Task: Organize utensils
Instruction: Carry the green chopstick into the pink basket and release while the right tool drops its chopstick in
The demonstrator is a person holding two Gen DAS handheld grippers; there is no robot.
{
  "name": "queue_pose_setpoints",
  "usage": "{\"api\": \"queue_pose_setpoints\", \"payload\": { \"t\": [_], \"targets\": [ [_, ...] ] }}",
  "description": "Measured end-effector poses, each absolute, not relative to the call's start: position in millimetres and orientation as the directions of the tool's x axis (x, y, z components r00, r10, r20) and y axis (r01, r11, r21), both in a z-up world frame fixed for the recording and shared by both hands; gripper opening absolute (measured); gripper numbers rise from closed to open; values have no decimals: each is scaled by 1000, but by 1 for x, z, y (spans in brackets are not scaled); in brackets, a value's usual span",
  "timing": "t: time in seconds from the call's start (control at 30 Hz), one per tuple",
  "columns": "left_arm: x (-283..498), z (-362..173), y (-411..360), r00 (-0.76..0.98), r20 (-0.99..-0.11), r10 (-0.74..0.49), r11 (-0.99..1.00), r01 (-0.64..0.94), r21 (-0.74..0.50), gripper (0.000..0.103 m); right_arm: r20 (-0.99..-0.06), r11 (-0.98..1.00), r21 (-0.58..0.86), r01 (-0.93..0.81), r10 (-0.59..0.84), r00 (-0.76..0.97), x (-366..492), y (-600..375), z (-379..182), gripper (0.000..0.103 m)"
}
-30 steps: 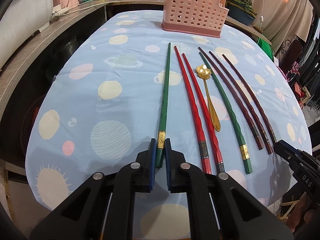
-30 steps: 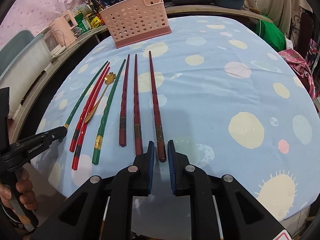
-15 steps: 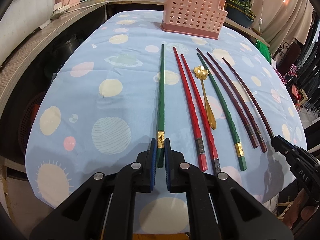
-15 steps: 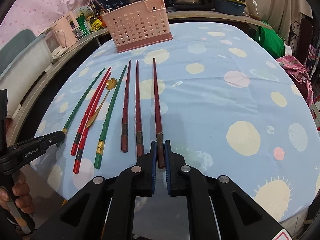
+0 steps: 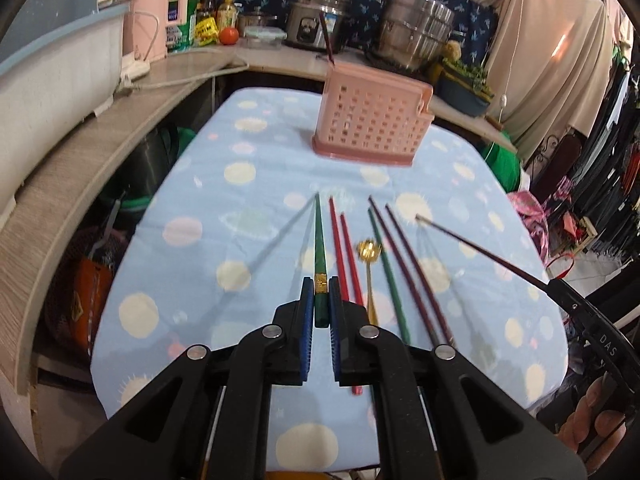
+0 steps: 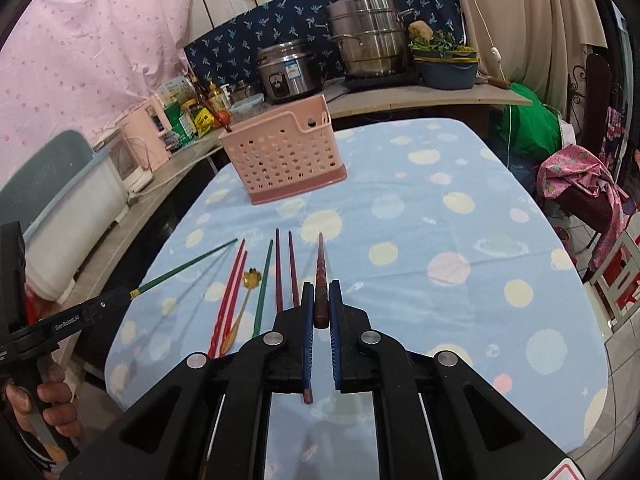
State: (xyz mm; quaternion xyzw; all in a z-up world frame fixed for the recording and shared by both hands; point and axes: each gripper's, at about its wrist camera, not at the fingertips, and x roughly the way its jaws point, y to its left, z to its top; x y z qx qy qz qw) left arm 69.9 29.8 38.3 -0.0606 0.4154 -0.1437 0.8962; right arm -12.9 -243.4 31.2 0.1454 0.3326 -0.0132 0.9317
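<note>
My left gripper point(image 5: 320, 292) is shut on the gold-banded end of a green chopstick point(image 5: 319, 236), held above the cloth with its far tip low. My right gripper point(image 6: 320, 296) is shut on a dark red chopstick point(image 6: 321, 268), raised the same way. Each gripper also shows in the other view, the right gripper point(image 5: 560, 284) and the left gripper point(image 6: 116, 294). On the cloth between them lie two red chopsticks point(image 5: 340, 240), a gold spoon point(image 5: 368, 256), a second green chopstick point(image 5: 388, 272) and two dark red chopsticks point(image 5: 408, 264). The pink perforated basket point(image 5: 372, 120) stands at the far end with one chopstick upright in it.
The table wears a blue cloth with pale dots point(image 6: 440, 240). A counter behind and to the left carries a rice cooker point(image 6: 288, 72), steel pots point(image 6: 368, 36), bottles and a pink appliance. A chair draped in pink fabric point(image 6: 576, 184) stands to the right.
Both grippers have risen, each lifting the near end of its chopstick off the cloth. The right jaws closed onto the dark red chopstick first. The other utensils lie as before.
</note>
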Motion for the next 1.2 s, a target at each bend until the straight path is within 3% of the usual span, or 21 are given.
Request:
{"api": "queue_pose_setpoints", "payload": {
  "t": [0.7, 1.03, 1.2],
  "targets": [
    [168, 198, 0, 814, -474, -335, 942, 275, -194, 7, -396, 949, 312, 48, 84, 914, 80, -278, 152, 7],
    [223, 270, -27, 919, -269, -287, 955, 252, -159, 7, -238, 925, 381, 6, 91, 967, 160, -287, 218, 7],
    [263, 273, -38, 922, -271, -276, 957, 237, -167, 7, -206, 908, 418, 8, 87, 975, 203, -289, 228, 7]
  ]
}}
